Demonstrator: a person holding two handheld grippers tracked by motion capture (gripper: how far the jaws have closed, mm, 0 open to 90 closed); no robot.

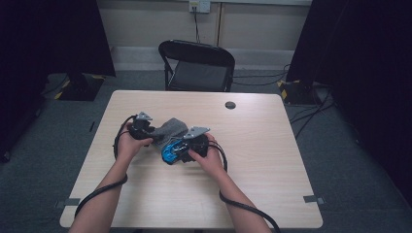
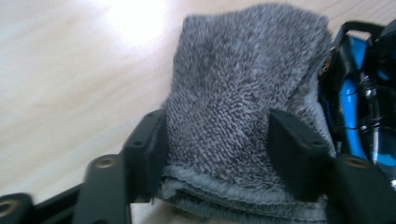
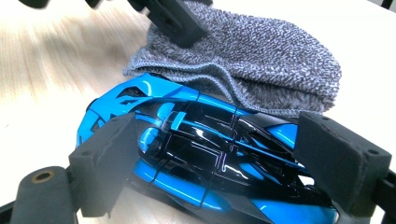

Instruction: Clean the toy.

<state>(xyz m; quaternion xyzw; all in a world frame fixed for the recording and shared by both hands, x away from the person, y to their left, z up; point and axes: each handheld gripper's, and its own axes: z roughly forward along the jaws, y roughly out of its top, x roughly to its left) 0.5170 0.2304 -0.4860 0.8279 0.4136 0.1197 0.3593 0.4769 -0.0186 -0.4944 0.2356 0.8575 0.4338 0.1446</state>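
A folded grey knitted cloth [image 1: 171, 128] lies on the pale wooden table [image 1: 262, 184] near its middle. My left gripper [image 1: 151, 136] is at its left end. In the left gripper view the cloth [image 2: 233, 93] lies between the two black pads, which stand apart at its sides without squeezing it. A blue and black toy car [image 1: 170, 153] sits just in front of the cloth. My right gripper [image 1: 177, 150] is shut on it. In the right gripper view the car [image 3: 201, 154] fills the gap between the pads, and the cloth [image 3: 266, 60] lies behind it.
A black folding chair [image 1: 197, 65] stands behind the table's far edge. A small dark round cap [image 1: 230, 105] sits in the tabletop at the back. Black curtains hang on both sides, and cables run over the floor at the right.
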